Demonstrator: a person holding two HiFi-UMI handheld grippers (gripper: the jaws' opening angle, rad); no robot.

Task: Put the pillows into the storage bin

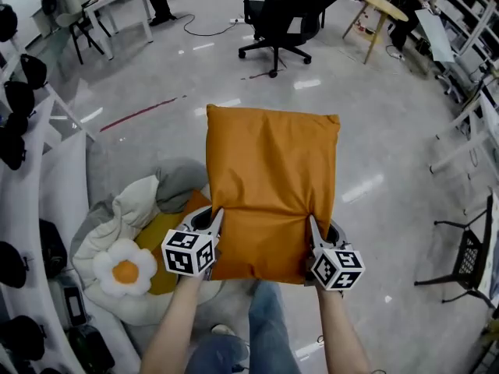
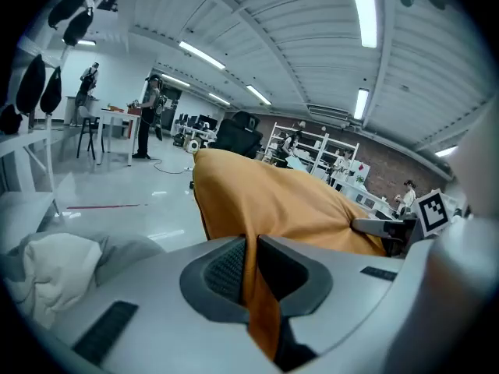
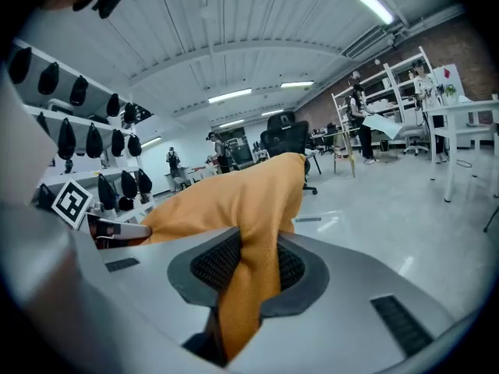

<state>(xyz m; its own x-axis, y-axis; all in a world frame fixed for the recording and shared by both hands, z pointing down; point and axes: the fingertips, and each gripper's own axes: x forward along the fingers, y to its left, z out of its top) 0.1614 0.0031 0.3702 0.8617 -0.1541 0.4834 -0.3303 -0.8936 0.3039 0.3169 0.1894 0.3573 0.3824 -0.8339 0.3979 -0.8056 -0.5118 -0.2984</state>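
Note:
An orange pillow (image 1: 271,185) hangs flat in the air in front of me, held by its near edge. My left gripper (image 1: 210,223) is shut on the pillow's near left corner, with orange cloth (image 2: 253,279) pinched between its pads. At the near right corner my right gripper (image 1: 313,232) is shut on a thicker fold of the same cloth (image 3: 248,287). Below and to the left stands the storage bin (image 1: 87,236), with a white cushion, a daisy-shaped pillow (image 1: 123,269), a grey pillow (image 1: 178,179) and a yellow one (image 1: 160,240) in it.
A black office chair (image 1: 277,18) stands on the grey floor ahead. White shelving with dark helmets (image 1: 17,115) runs along the left. A black wire stand (image 1: 466,259) is at the right, tables and a stool farther back.

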